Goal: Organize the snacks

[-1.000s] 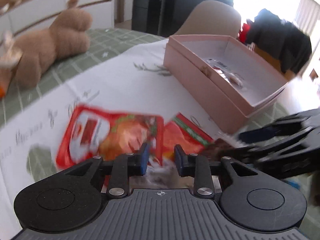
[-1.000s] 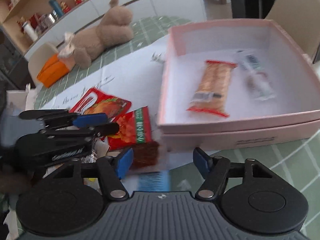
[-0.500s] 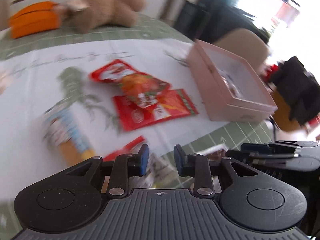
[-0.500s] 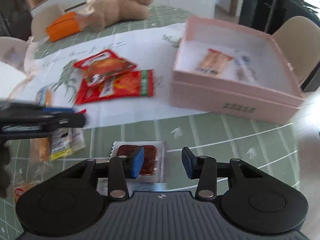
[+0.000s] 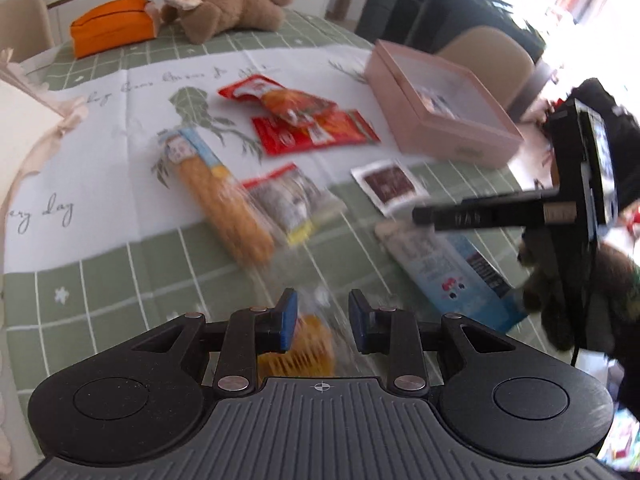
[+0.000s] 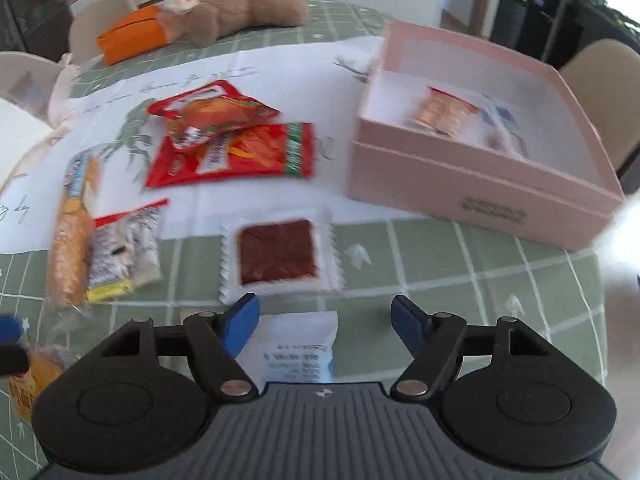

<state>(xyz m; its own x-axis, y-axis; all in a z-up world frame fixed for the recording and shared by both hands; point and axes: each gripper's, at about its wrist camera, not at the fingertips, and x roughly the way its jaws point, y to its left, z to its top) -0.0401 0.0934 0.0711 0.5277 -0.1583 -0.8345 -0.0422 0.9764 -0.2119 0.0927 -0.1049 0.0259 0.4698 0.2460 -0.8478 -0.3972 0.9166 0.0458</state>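
Snacks lie loose on my green checked tablecloth (image 6: 460, 264). Nearest to my right gripper (image 6: 324, 322): a white sachet with a dark red-brown square filling (image 6: 278, 254), flat on the cloth just ahead of the tips. A white-and-blue printed packet (image 6: 298, 354) sits under the right jaws, which are opening; the pads touch nothing. My left gripper (image 5: 322, 320) is nearly closed, with a blurred clear wrapper holding something orange (image 5: 298, 350) in its gap; I can't tell whether the pads are pinching it. Left of the sachet: a clear pack with a red edge (image 6: 124, 246) beside a long orange biscuit tube (image 6: 72, 240). Beyond them, two red foil pouches (image 6: 232, 140) overlap on the white printed runner (image 6: 260, 68). The open pink cardboard box (image 6: 480, 184), to the right, holds a copper-coloured snack pack (image 6: 444, 114) and a blurred pale packet.
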